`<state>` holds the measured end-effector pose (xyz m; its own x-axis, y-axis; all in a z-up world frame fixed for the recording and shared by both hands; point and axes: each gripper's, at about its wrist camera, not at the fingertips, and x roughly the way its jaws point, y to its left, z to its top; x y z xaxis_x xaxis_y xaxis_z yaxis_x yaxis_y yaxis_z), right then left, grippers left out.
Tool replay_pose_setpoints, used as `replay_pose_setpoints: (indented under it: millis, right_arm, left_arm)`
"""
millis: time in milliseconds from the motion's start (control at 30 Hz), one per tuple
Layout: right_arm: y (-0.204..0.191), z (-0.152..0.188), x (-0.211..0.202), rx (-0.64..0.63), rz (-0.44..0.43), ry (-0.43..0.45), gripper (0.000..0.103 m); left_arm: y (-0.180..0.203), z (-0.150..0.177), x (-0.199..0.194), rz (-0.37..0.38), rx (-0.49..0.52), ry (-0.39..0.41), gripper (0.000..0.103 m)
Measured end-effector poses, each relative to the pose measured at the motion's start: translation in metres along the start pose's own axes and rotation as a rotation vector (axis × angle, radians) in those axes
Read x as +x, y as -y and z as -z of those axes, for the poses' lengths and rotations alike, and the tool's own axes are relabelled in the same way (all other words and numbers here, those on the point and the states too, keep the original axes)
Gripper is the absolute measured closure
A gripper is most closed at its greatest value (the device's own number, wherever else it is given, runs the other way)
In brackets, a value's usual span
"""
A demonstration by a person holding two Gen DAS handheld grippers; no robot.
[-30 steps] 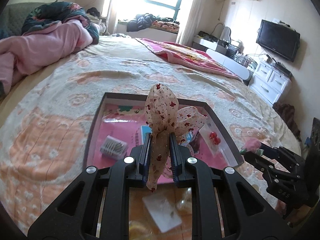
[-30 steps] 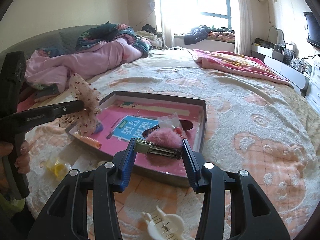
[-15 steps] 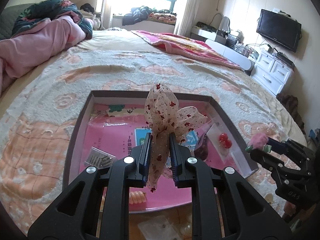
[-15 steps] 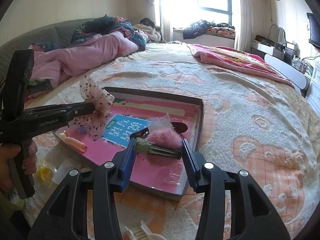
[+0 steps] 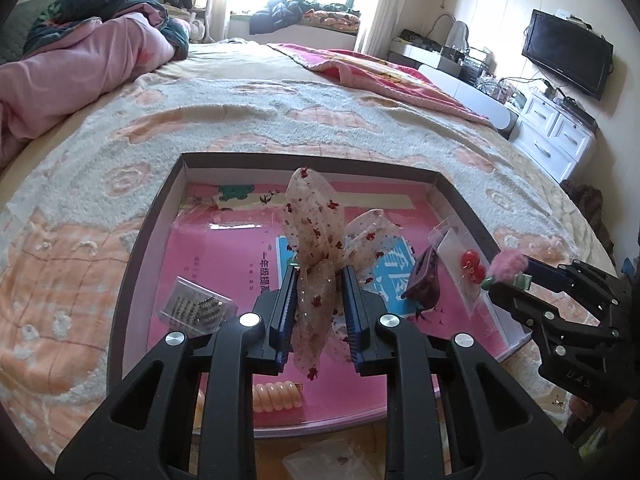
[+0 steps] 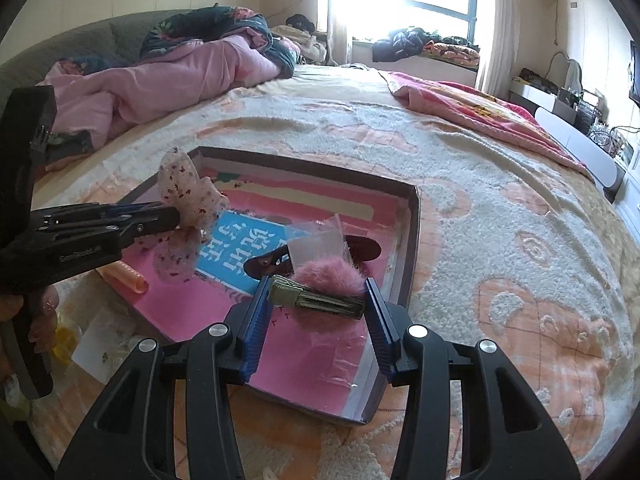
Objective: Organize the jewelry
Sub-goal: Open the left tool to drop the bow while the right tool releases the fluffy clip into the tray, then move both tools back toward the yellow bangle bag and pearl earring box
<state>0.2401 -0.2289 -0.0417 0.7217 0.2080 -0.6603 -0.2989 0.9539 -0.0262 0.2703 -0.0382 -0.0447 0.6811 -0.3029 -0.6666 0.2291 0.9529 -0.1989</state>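
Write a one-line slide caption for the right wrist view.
Right gripper holds a pink pom-pom hair clip above the pink-lined tray while the left gripper carries a sheer bow.

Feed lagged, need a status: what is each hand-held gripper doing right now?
Left hand-held gripper: closed on the sheer bow.
Right hand-held gripper: closed on the pink pom-pom hair clip.

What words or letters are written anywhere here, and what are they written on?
"GenRobot.AI", as best it reads, small and soft: on the side of the left gripper.
"DAS", partly cut off: on the body of the right gripper.
Big white Chinese characters: on the blue panel of the pink sheet in the tray; I cannot read them surely.
Small dark Chinese print beside the panel: too blurred to read.
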Motion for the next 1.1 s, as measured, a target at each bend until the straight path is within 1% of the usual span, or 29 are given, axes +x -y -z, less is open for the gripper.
replay_pose_setpoints:
  millis: [67,133,200,300,367,400,433,500,567,633,700,800,933,1000,1100]
  right_arm:
    - [0.001,0.001,0.0,0.009,-0.005,-0.004,0.06]
    - [0.002,0.002,0.001,0.015,-0.005,-0.005,0.059]
    - [0.003,0.003,0.0,0.019,-0.003,-0.002,0.059]
    - [0.005,0.003,0.0,0.032,-0.004,-0.001,0.059]
    - [0.005,0.004,-0.002,0.036,0.0,0.004,0.053]
    - [0.006,0.004,-0.003,0.04,0.002,0.009,0.043]
    - [0.008,0.005,-0.006,0.049,0.005,0.018,0.036]
    - [0.009,0.005,-0.01,0.063,0.004,0.034,0.034]
    - [0.011,0.006,-0.013,0.069,0.004,0.04,0.031]
    - [0.012,0.007,-0.018,0.079,0.013,0.061,0.023]
    - [0.014,0.008,-0.024,0.088,0.021,0.081,0.022]
    - [0.015,0.009,-0.032,0.09,0.024,0.104,0.02]
    - [0.014,0.011,-0.044,0.082,0.035,0.136,0.019]
    - [0.013,0.01,-0.048,0.083,0.036,0.146,0.019]
    - [0.013,0.012,-0.055,0.09,0.032,0.162,0.019]
  left_arm:
    - [0.0,0.0,0.0,-0.003,0.0,0.001,0.084]
    - [-0.001,0.0,0.0,-0.003,-0.003,0.002,0.079]
    - [-0.001,0.0,-0.001,-0.01,-0.002,0.007,0.069]
    - [0.0,0.0,-0.004,-0.017,0.002,0.017,0.066]
    - [0.0,0.0,-0.007,-0.021,0.003,0.025,0.058]
    - [0.001,0.0,-0.009,-0.022,0.003,0.032,0.055]
    - [0.001,0.0,-0.012,-0.023,0.004,0.037,0.054]
    - [0.001,0.0,-0.015,-0.026,0.006,0.048,0.049]
    - [0.002,0.0,-0.019,-0.026,0.004,0.057,0.046]
    - [0.001,0.001,-0.023,-0.022,-0.004,0.063,0.043]
    - [0.001,0.001,-0.027,-0.025,-0.008,0.071,0.034]
    - [0.0,0.001,-0.034,-0.031,-0.014,0.086,0.027]
    - [0.003,0.001,-0.045,-0.06,-0.008,0.114,0.021]
    - [0.004,0.001,-0.05,-0.067,-0.006,0.125,0.012]
    - [0.005,0.005,-0.059,-0.07,-0.006,0.136,0.012]
